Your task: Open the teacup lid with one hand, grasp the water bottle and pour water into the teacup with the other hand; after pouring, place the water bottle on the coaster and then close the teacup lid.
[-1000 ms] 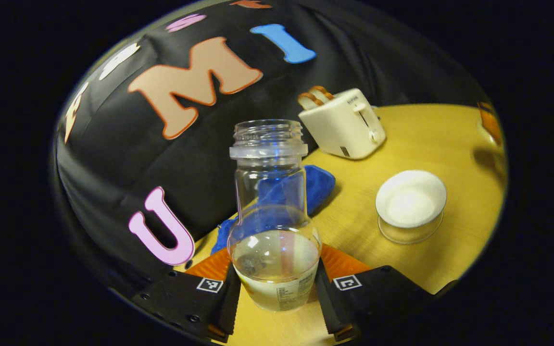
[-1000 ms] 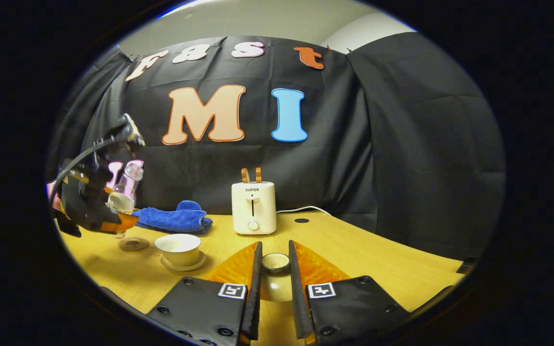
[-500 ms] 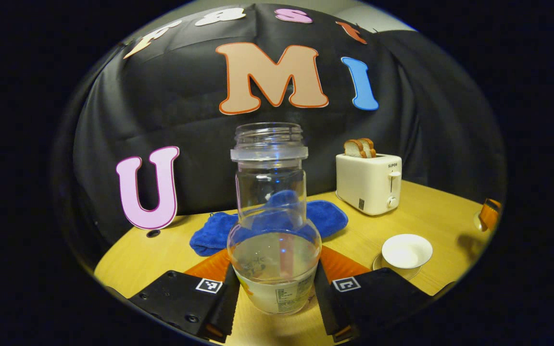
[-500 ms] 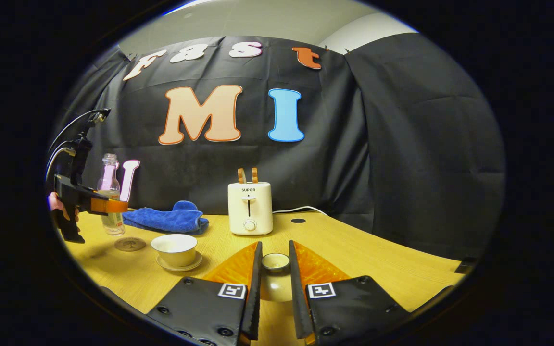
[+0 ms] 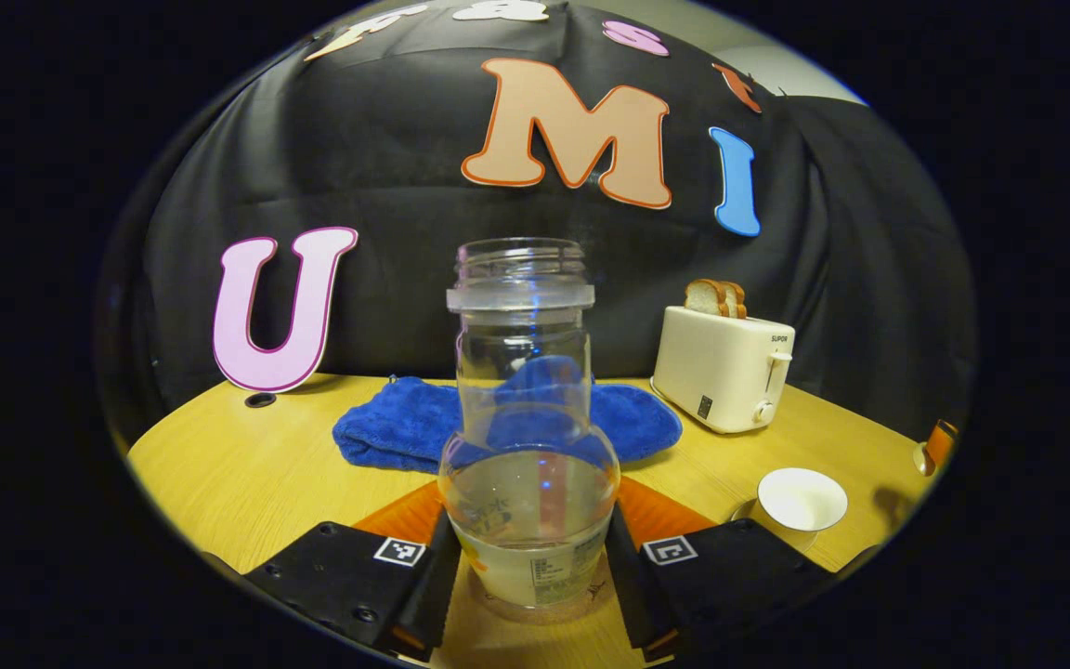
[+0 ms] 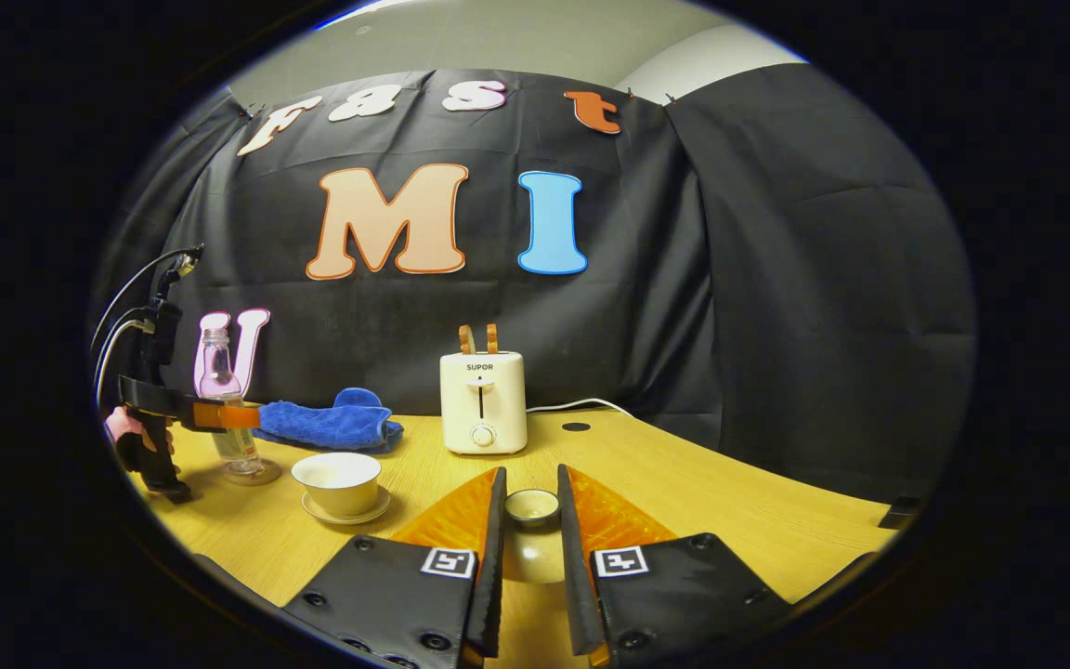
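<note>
L gripper [image 5: 528, 581] level, pointing fwd along the table [image 5: 219, 474]; both fingers clamped on the lower body of the water bottle [image 5: 526, 437], upright, uncapped, part full, base on the coaster [image 6: 252, 475]. In right gripper view, a hand [image 6: 131, 437] grips its handle, low at the table's edge. R gripper [image 6: 528, 557] level, fingers narrowly apart, pressing the teacup lid [image 6: 532, 506] between them. Teacup [image 6: 340, 483] open on its saucer, just beside bottle. Farther: blue cloth [image 5: 405, 432], toaster [image 5: 725, 367].
</note>
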`<state>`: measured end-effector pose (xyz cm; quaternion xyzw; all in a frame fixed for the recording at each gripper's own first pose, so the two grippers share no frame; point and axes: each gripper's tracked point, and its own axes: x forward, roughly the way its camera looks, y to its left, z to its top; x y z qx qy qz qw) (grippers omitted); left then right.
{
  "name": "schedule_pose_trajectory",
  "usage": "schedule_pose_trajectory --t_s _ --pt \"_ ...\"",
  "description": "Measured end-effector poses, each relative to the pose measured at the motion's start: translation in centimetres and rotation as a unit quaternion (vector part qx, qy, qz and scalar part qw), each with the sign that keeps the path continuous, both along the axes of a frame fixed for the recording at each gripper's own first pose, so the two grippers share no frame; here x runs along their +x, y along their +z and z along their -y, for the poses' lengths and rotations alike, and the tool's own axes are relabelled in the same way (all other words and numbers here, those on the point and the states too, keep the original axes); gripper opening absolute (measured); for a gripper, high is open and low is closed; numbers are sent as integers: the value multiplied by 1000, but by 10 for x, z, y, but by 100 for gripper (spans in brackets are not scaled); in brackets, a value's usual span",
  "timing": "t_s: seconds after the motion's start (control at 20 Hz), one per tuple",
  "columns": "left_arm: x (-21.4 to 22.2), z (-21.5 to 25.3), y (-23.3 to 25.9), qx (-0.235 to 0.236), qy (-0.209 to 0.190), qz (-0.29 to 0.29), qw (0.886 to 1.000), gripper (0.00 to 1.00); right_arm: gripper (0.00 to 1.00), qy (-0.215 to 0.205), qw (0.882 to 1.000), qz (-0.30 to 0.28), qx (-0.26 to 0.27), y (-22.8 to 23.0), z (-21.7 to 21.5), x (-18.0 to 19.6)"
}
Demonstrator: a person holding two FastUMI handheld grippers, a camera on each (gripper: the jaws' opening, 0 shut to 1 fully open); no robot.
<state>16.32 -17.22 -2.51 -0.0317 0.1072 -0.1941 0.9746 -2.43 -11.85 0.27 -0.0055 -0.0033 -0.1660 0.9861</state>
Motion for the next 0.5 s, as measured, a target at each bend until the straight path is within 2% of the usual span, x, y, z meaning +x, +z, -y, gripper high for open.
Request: schedule_pose_trajectory --t_s 0.5 --pt "-4 -1 -20 19 -13 -31 999 77 32 -2 1000 0 0 1 1 0"
